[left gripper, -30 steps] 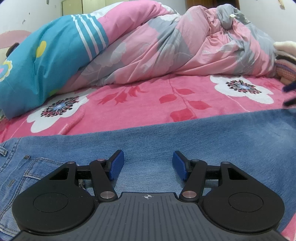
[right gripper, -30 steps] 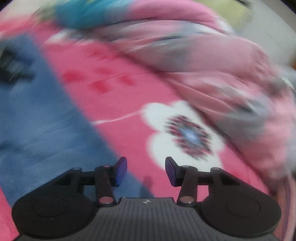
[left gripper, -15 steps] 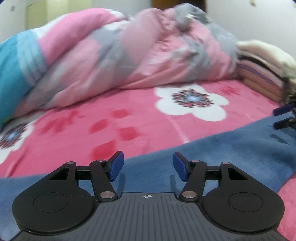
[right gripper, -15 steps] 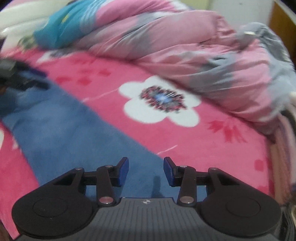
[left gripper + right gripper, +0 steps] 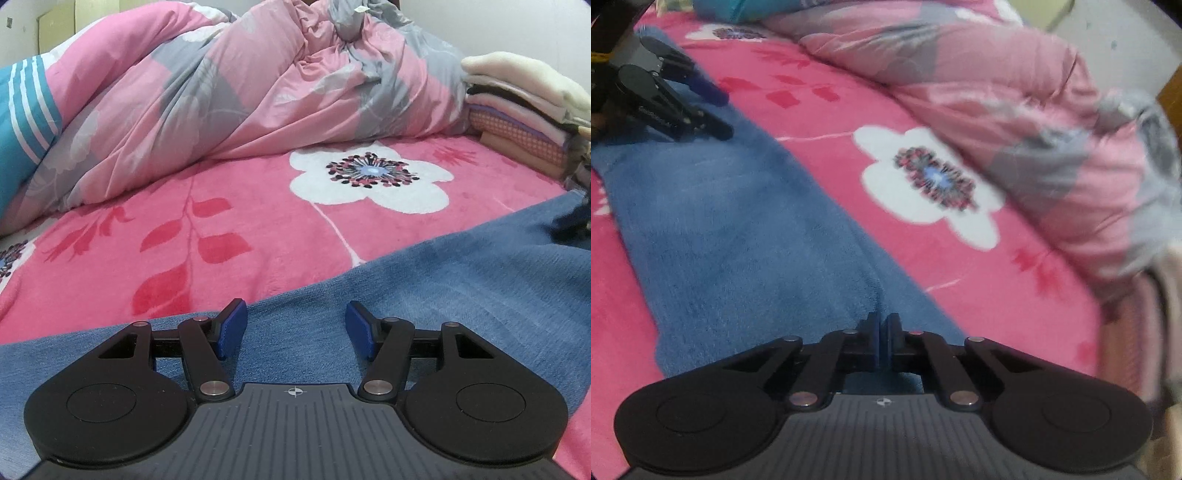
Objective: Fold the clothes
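Observation:
A pair of blue jeans (image 5: 424, 295) lies flat across the pink flowered bedspread (image 5: 240, 206); it also shows in the right wrist view (image 5: 746, 229). My left gripper (image 5: 295, 326) is open and empty, low over the denim near its far edge; it appears far left in the right wrist view (image 5: 713, 109). My right gripper (image 5: 884, 338) is shut on the near end of the jeans, a ridge of denim running up from its pads. In the left wrist view it is a dark blur at the right edge (image 5: 574, 221).
A crumpled pink and grey quilt (image 5: 258, 85) is heaped along the back of the bed, with a blue striped pillow (image 5: 22, 110) at the left. A stack of folded clothes (image 5: 524, 114) stands at the right end.
My right gripper has closed on the end of the jeans; it was open half a second ago. My left gripper has swung right along the denim and stayed open.

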Available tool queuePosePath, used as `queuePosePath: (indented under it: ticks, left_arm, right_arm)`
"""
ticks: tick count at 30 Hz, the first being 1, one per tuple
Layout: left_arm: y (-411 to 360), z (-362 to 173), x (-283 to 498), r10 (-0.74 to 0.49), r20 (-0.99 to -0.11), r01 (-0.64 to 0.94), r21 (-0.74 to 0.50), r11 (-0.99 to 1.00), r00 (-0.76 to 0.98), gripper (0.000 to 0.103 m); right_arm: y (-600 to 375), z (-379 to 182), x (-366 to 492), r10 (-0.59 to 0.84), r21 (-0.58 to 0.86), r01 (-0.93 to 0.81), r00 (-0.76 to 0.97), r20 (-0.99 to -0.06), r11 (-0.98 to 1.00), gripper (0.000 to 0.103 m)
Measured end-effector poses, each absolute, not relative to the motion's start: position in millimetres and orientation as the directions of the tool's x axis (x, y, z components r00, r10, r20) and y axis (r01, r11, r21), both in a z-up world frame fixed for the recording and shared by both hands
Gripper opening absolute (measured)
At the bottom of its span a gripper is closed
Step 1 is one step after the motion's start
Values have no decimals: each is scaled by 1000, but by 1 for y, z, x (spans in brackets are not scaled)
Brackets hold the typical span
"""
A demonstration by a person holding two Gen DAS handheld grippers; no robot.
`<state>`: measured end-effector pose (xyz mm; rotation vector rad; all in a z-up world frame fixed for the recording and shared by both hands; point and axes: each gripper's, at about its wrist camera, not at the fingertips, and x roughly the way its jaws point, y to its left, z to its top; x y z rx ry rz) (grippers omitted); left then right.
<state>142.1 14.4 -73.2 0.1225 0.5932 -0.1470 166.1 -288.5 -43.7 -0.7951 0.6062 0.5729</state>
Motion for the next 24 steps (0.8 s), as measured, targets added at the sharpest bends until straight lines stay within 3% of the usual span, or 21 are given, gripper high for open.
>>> queuePosePath:
  ticks: [9, 17, 19, 21, 24]
  left_arm:
    - [13, -74, 141, -97, -558, 171, 82, 982, 824, 60]
    - [13, -75, 140, -97, -554, 172, 85, 981, 827, 60]
    - [13, -75, 140, -97, -554, 173, 85, 981, 827, 60]
    - [13, -75, 140, -97, -556, 173, 85, 981, 826, 60]
    - [13, -74, 141, -96, -557, 172, 85, 982, 825, 60]
  right_arm:
    - [-272, -44, 180, 170, -650, -614, 772, -612, 447, 0]
    - [-294, -74, 206, 227, -537, -663, 714, -662, 521, 1]
    - [-309, -59, 211, 246, -462, -651, 702, -668, 603, 9]
    - [-333, -35, 213, 221, -409, -577, 729, -648, 706, 36]
    - [-374, 4, 206, 195, -322, -448, 785, -588, 834, 42]
